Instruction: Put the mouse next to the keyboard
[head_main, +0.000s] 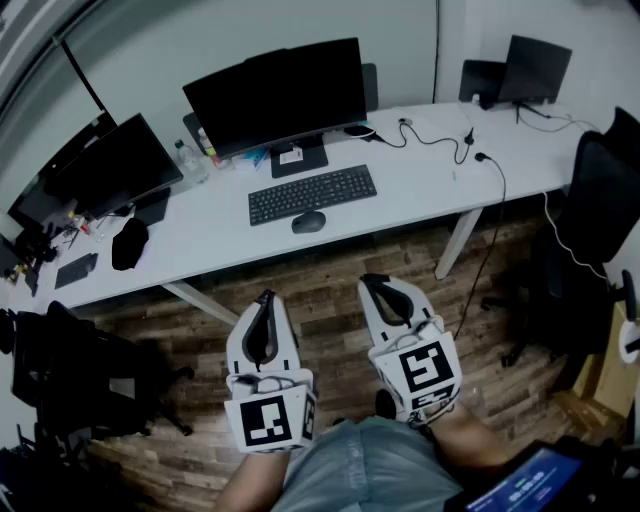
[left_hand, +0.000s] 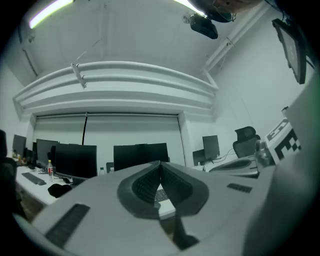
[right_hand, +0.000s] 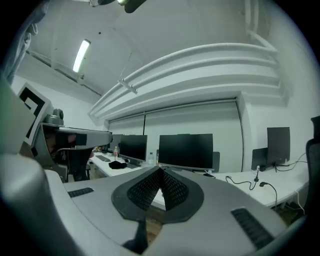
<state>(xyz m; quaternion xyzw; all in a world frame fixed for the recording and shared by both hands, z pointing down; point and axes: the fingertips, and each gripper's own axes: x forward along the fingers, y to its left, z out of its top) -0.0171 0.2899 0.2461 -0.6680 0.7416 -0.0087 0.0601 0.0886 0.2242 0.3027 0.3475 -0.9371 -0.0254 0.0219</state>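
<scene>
A dark mouse (head_main: 308, 221) lies on the long white desk (head_main: 420, 185), just in front of the black keyboard (head_main: 312, 193), near its middle. Both grippers hang low over the wood floor, well short of the desk. My left gripper (head_main: 266, 297) is shut and empty, its fingertips meeting at the tip (left_hand: 160, 164). My right gripper (head_main: 374, 281) is shut too, with nothing between its pads (right_hand: 161, 170). Part of the keyboard (left_hand: 161, 194) shows through the left jaws' gap.
A large monitor (head_main: 275, 95) stands behind the keyboard, another monitor (head_main: 112, 165) to the left, a small one (head_main: 535, 68) at far right. Cables (head_main: 440, 140) trail over the desk's right end. Black chairs stand at left (head_main: 70, 370) and right (head_main: 600, 200). A black cloth-like item (head_main: 129, 243) lies on the desk.
</scene>
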